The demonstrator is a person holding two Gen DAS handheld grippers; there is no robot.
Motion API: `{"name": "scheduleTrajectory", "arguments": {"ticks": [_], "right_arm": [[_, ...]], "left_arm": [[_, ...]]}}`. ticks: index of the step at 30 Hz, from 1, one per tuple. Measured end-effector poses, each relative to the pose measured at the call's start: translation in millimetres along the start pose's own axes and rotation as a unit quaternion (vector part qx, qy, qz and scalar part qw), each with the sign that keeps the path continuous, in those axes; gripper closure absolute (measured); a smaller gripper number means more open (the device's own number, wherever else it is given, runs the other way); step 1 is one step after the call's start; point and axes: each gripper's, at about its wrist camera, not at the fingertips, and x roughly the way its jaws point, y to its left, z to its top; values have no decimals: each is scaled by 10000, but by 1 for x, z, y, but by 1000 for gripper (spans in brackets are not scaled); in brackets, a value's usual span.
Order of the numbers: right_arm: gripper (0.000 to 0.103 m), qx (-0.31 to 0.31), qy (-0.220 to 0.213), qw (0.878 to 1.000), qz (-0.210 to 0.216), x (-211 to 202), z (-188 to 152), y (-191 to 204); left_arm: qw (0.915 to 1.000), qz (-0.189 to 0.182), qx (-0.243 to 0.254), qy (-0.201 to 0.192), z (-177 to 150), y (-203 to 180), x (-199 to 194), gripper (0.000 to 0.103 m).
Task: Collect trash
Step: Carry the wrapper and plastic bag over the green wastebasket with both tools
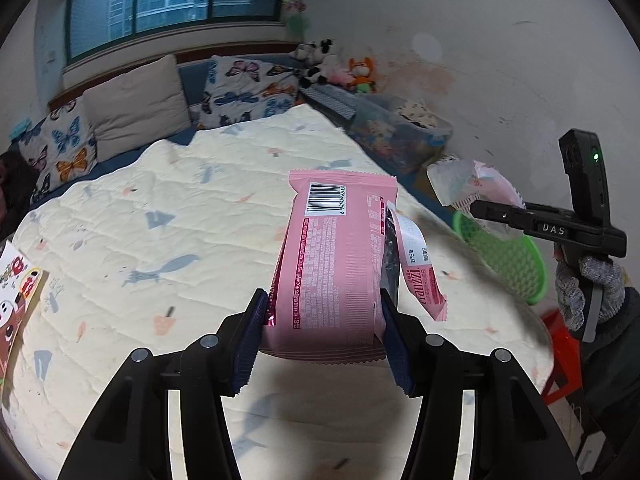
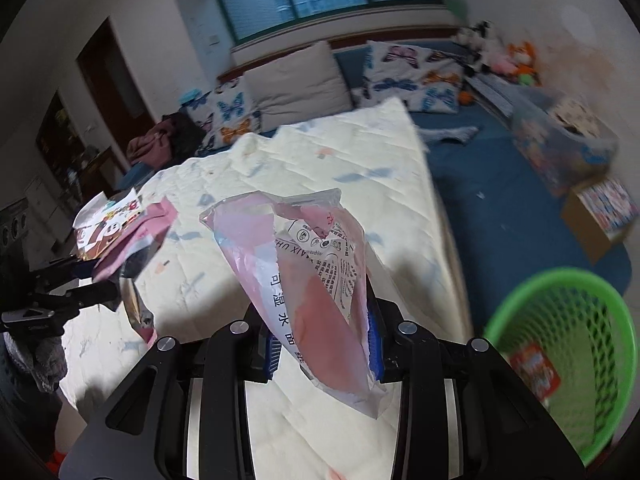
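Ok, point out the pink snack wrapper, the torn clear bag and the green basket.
pink snack wrapper (image 1: pixel 336 264), left wrist view, middle of its printed back.
torn clear bag (image 2: pixel 316 292), right wrist view, its pink middle.
green basket (image 2: pixel 560 280), right wrist view, far rim.

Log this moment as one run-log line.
left gripper: shut on pink wrapper | right gripper: shut on clear plastic bag | green basket: beside bed, holds a red packet

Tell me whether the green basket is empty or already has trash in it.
Not empty. The right wrist view looks down into the green basket, standing upright beside the bed, and a red-and-white wrapper lies inside it.
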Motion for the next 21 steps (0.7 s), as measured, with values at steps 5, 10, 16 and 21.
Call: {"name": "scheduleTrajectory", "arguments": {"ticks": [5,10,16,21], "right_arm": [[67,427,4,9984,-358,-28,-28,-43],[67,856,-8,9926,-865,-52,-55,-92],[66,1396,-14,9826,-1225,-71,-79,-143],[64,1830,-60,9736,-1362,-82,-94,-177]], "left_arm": [[9995,-234,221,-16,3,-32,2,50],[9982,-442,401,2,7,-61,10,50],[9960,-655,610,64,15,-97,24,50],[9935,-838,752,137,24,-123,40,50]]}}
